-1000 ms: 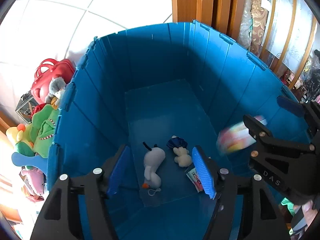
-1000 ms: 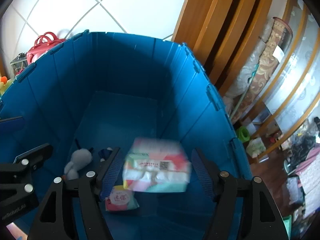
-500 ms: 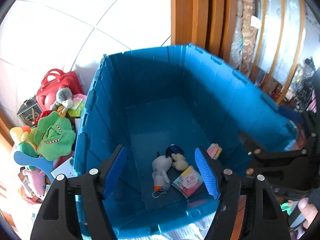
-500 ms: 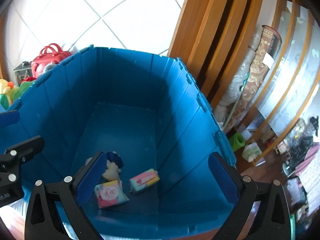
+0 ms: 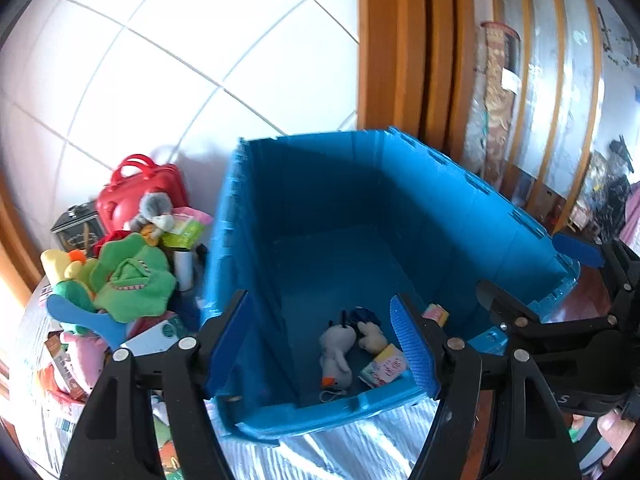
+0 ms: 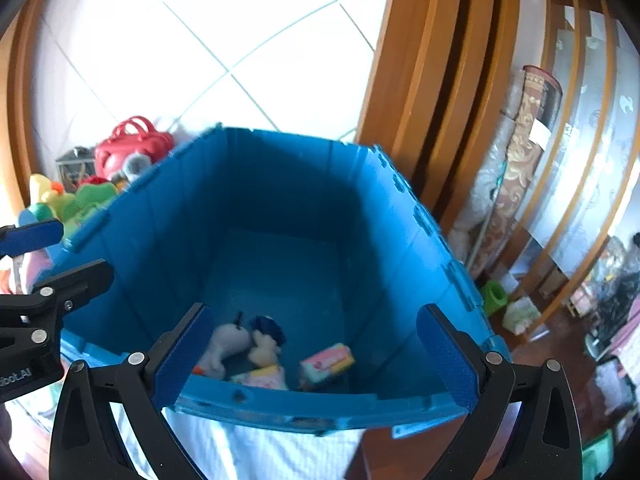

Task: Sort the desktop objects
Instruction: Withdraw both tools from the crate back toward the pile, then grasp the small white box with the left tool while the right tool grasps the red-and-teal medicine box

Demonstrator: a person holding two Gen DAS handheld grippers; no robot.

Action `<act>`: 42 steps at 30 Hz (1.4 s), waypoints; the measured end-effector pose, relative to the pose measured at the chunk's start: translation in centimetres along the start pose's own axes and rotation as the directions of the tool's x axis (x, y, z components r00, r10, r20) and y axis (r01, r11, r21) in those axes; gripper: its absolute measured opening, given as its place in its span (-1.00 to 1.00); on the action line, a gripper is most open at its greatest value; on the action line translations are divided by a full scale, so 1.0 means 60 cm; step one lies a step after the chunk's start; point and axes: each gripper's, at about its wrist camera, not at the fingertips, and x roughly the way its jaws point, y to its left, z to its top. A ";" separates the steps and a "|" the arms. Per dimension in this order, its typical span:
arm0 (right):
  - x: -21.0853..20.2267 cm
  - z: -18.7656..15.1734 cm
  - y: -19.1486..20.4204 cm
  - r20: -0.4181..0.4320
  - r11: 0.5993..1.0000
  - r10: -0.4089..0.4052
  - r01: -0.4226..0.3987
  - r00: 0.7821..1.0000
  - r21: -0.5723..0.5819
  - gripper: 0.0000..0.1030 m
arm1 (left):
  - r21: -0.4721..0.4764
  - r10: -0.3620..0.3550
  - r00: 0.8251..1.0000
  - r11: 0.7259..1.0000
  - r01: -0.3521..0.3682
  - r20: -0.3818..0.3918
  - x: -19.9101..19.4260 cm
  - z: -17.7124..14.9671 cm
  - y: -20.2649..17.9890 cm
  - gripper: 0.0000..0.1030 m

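Observation:
A deep blue bin [image 5: 440, 216] [image 6: 280, 184] stands ahead of both grippers. On its floor lie a white plush [image 5: 336, 348] [image 6: 224, 344], a small cream plush with a blue hat [image 5: 370, 334] [image 6: 264, 344], a pink-white tissue packet [image 5: 384, 366] [image 6: 260, 378] and a pink-green pack [image 5: 436, 312] [image 6: 328, 360]. My left gripper [image 5: 322, 340] is open above the bin's near rim, with nothing in its jaws. My right gripper [image 6: 316, 354] stands wide open and holds nothing, beside the left one over the same rim.
Left of the bin sits a pile of toys with a red bag [image 5: 140, 196], a green plush [image 5: 132, 280] and a grey plush [image 5: 154, 210]. A wooden door frame [image 6: 432, 80] and a rolled carpet [image 6: 524, 148] stand to the right. A white striped cloth [image 5: 340, 452] lies under the bin's front.
The colourful pack left the right jaws and now lies on the bin floor. The right jaws spread wider. Both grippers drew back and up from inside the bin to its near rim.

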 end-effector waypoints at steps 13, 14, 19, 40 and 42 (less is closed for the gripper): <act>-0.058 0.034 0.178 0.141 0.981 0.190 -0.184 0.972 -0.053 1.00 | -0.172 0.158 0.987 0.973 -0.151 0.025 -0.062 -0.060 0.210 0.37; -0.060 0.037 0.193 0.146 0.980 0.198 -0.192 0.969 -0.059 1.00 | -0.177 0.173 0.985 0.970 -0.167 0.023 -0.068 -0.067 0.229 0.37; -0.067 0.044 0.293 0.157 0.961 0.270 -0.255 0.950 -0.107 1.00 | -0.192 0.273 0.962 0.944 -0.269 -0.001 -0.092 -0.114 0.336 0.37; 0.090 -0.069 0.620 -0.203 0.905 0.379 -0.408 0.903 -0.124 1.00 | -0.251 0.395 0.834 0.825 -0.507 -0.386 -0.026 -0.396 0.734 0.37; 0.111 -0.084 0.635 -0.240 0.909 0.368 -0.401 0.899 -0.109 1.00 | -0.260 0.399 0.814 0.807 -0.530 -0.423 -0.020 -0.430 0.775 0.37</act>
